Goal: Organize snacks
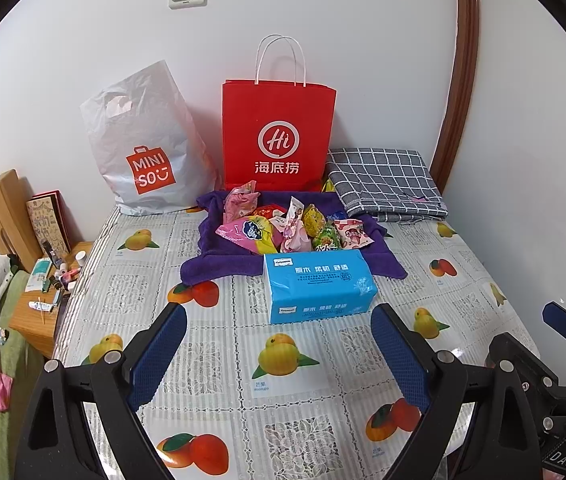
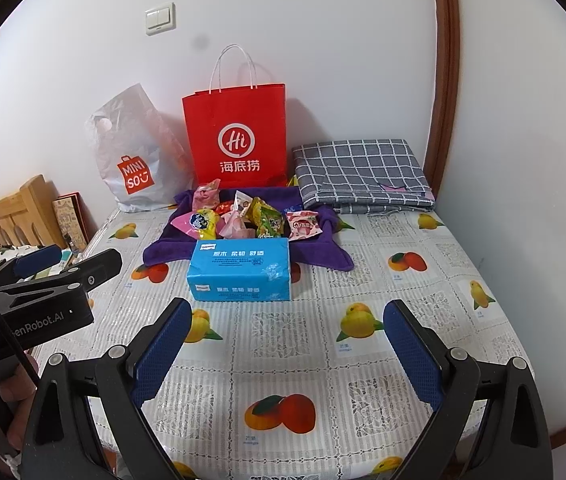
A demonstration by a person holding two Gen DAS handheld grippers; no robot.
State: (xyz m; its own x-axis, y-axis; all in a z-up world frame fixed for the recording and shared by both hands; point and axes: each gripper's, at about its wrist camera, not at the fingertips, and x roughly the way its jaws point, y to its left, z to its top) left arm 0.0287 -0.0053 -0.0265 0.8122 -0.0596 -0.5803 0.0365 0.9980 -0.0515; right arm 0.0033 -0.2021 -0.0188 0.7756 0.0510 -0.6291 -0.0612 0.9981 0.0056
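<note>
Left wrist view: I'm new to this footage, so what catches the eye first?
The red paper bag standing against the back wall, with the white Miniso bag to its left. In front, bright snack packets heaped on a purple towel, and a blue tissue pack nearest the open left gripper.

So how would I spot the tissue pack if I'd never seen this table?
Start at the tall red paper bag standing against the white wall. In front of it lies a purple towel heaped with snack packets; the blue rectangular tissue pack sits at the towel's near edge. It is the only blue, boxy item there.
</note>
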